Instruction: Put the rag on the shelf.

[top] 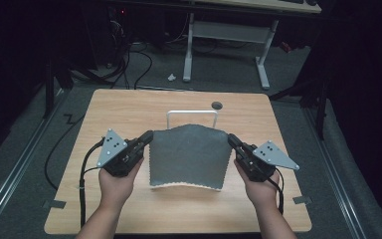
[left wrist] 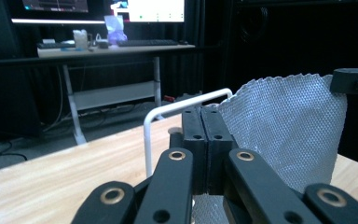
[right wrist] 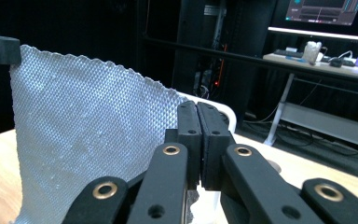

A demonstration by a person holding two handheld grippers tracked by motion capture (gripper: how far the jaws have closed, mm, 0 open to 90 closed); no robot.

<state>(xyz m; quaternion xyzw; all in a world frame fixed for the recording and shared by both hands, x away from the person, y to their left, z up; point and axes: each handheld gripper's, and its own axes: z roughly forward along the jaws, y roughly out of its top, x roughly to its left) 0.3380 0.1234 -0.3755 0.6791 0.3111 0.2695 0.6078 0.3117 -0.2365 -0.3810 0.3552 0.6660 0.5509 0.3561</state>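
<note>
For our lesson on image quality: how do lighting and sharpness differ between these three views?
High view: table lit, room around it dark. Left gripper view: bright screen glare far off, cloth weave sharp, left claw soft. Right gripper view: cloth shines pale, right claw slightly blurred.

Two hand-held grippers, matte black throughout. Left hand-held gripper (top: 149, 136): grey three-cornered plate on top, dotted with small dark holes; black cable trailing from its rear, looping down beside the forearm. Right hand-held gripper (top: 231, 139): same grey plate with holes, black cable hanging from its back end. Seen close in the left gripper view (left wrist: 207, 140) and the right gripper view (right wrist: 198, 135): flat rectangular black jaws, each with a small screw hole near the base; angled black link bars below, brass-ringed pivots at their joints, plain round holes lower down. Bare forearms, no sleeves, nothing worn on the hands.
</note>
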